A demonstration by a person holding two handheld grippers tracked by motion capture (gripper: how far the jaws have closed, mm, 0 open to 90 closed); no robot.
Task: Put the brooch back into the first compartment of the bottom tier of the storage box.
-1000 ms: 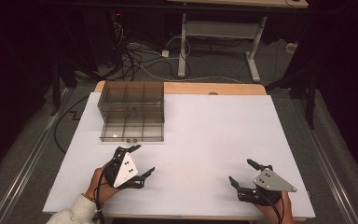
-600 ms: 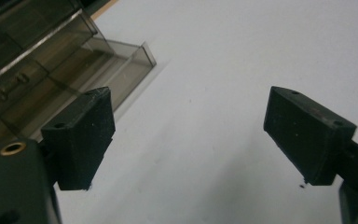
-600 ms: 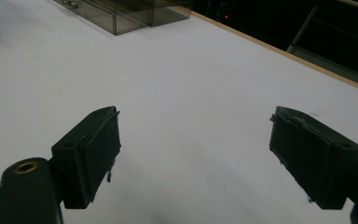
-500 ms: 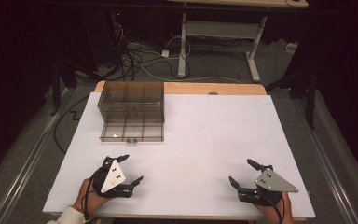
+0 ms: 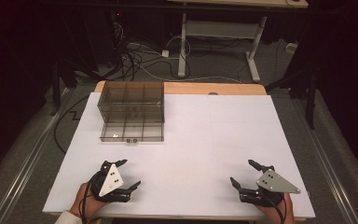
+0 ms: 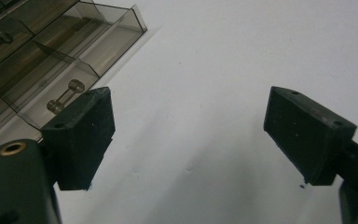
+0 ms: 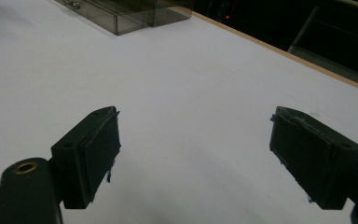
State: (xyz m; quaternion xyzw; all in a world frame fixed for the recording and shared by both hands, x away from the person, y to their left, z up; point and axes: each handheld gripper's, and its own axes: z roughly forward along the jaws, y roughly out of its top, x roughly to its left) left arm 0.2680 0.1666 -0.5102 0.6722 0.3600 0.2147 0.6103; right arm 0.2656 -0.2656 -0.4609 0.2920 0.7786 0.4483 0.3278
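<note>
Room is seen all over the white bench [image 5: 205,140], whose wide middle is bare. 1 thing is set on it: a see-through brown box [image 5: 131,112] with little compartments, placed at the far left, close to the far edge and near the left edge. Its lower tray is pulled out toward the person. A small metal part [image 6: 65,95] shaped like a tiny dumbbell is seen lying in 1 compartment at the front of that tray.

2 tongs are held low near the near edge of the bench. The left tongs [image 5: 123,175] are held by the left hand [image 5: 81,203] at the near left, well apart from the box, and are pointed toward the middle of the bench. Their jaws are spread wide and nothing is held between them. The right tongs [image 5: 247,173] are held at the near right, not far from the right edge, and are pointed toward the far left. Their jaws are spread wide too, with nothing between them. Much bare bench is left between the 2 tongs.
</note>
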